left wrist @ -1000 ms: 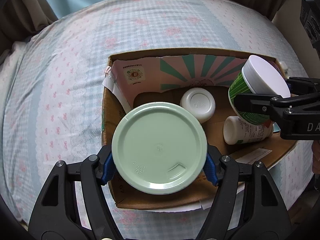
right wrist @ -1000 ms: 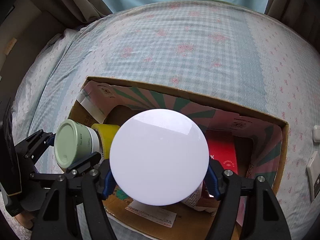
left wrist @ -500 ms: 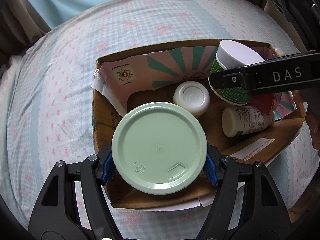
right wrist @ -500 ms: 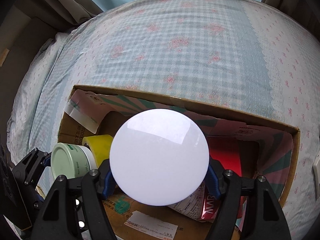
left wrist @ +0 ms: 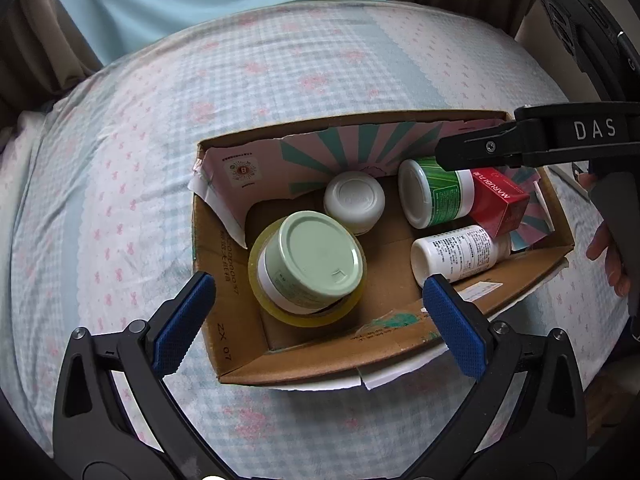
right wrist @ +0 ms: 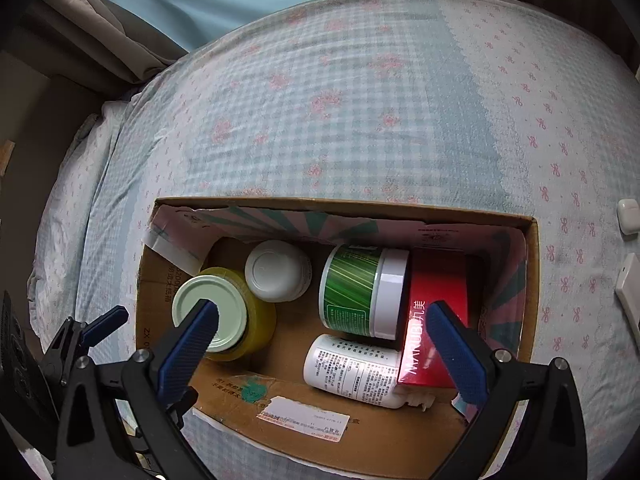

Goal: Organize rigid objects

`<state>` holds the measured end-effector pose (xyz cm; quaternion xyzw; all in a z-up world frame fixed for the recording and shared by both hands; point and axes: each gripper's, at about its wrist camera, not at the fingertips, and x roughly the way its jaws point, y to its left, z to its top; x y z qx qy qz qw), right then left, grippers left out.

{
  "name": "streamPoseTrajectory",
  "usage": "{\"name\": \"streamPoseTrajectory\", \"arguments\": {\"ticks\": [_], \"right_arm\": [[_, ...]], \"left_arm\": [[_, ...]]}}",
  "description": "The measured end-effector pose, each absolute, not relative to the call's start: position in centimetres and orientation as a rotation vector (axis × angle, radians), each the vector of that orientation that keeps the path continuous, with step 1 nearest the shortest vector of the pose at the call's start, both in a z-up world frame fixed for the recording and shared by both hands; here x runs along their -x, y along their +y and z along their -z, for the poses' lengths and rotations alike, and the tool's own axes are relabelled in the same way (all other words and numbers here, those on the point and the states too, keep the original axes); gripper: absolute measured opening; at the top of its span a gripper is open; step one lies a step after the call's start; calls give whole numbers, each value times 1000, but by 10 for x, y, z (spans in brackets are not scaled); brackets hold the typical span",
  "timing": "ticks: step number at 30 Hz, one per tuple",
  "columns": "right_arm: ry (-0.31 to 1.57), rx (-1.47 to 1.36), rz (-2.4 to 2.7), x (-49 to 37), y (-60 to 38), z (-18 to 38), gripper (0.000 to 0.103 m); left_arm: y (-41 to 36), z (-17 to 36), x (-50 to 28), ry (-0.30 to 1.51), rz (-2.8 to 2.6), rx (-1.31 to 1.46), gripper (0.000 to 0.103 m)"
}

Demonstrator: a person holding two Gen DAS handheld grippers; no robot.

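A cardboard box point(left wrist: 240, 344) point(right wrist: 372, 440) stands on the bed. Inside, a jar with a pale green lid point(left wrist: 312, 260) point(right wrist: 208, 312) stands in a yellow tape roll point(left wrist: 264, 304) point(right wrist: 260, 320). A green jar with a white lid point(left wrist: 436, 196) point(right wrist: 364, 292) lies on its side beside a red carton point(left wrist: 500, 200) point(right wrist: 436, 284). A white bottle point(left wrist: 456, 252) point(right wrist: 352, 368) lies flat, and a white-capped jar point(left wrist: 354, 200) point(right wrist: 278, 272) stands upright. My left gripper point(left wrist: 320, 320) is open and empty above the box's near left. My right gripper point(right wrist: 320, 348) is open and empty above the box.
The box rests on a blue checked bedspread point(left wrist: 280, 72) point(right wrist: 360, 100) with pink flowers. Curtains point(right wrist: 100, 12) hang behind the bed. Small white objects point(right wrist: 628, 216) lie on the bedspread to the right of the box. The right gripper's finger point(left wrist: 520, 140) crosses the left wrist view.
Both grippers have opened. The pale-green-lidded jar now stands in the tape roll and the green jar lies in the box; both grippers have pulled back above the box.
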<state>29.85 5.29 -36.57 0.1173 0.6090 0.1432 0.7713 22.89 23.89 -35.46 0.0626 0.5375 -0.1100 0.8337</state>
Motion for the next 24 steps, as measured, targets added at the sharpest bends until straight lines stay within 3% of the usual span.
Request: {"name": "streamPoseTrajectory", "arguments": {"ticks": [10, 24], "right_arm": [[1254, -184, -289, -266, 40, 316, 103], [1132, -139, -158, -188, -59, 215, 103]], "left_arm": [[246, 315, -200, 1105, 183, -111, 103], [208, 205, -165, 1024, 175, -106, 103]]}}
